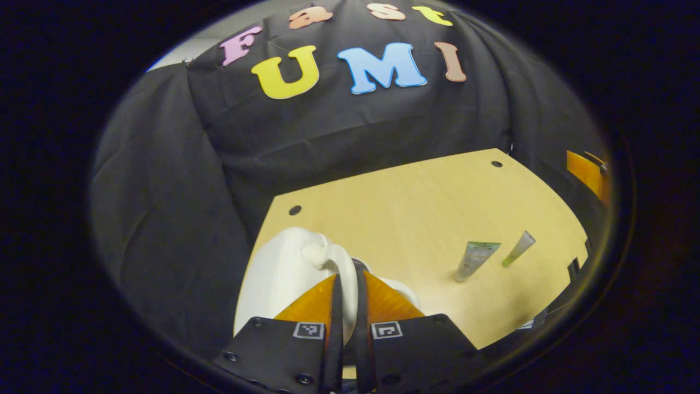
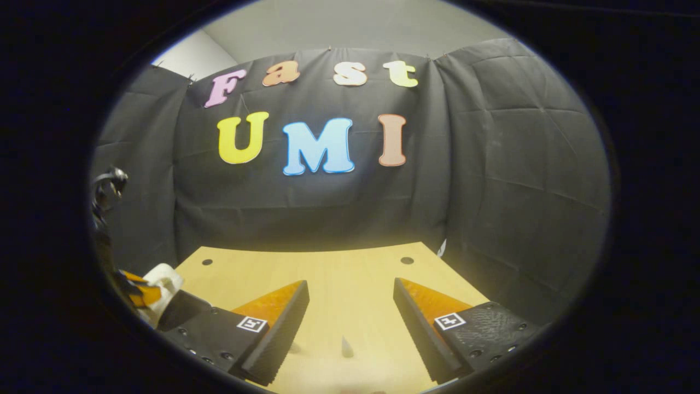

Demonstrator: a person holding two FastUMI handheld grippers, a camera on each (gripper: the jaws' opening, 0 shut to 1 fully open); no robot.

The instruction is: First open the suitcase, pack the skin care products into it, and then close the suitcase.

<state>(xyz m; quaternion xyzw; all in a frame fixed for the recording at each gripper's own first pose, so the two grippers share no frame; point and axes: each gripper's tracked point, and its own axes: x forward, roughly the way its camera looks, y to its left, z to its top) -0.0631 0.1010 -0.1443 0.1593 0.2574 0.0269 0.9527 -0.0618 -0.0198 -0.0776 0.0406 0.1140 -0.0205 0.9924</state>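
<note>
**Handle grip narrow; tubes unpacked**

My left gripper (image 1: 350,306) has its jaws nearly closed on the white hard-shell suitcase's (image 1: 279,279) handle, lower centre. A thin hold may slip when lifting. My right gripper (image 2: 350,323) stands wide open, empty. Two small skincare tubes (image 1: 474,259) lie lower right on the wooden table (image 1: 415,202).

One suitcase (image 1: 284,273) (white), two tubes (image 1: 474,260) (image 1: 518,248).
</note>
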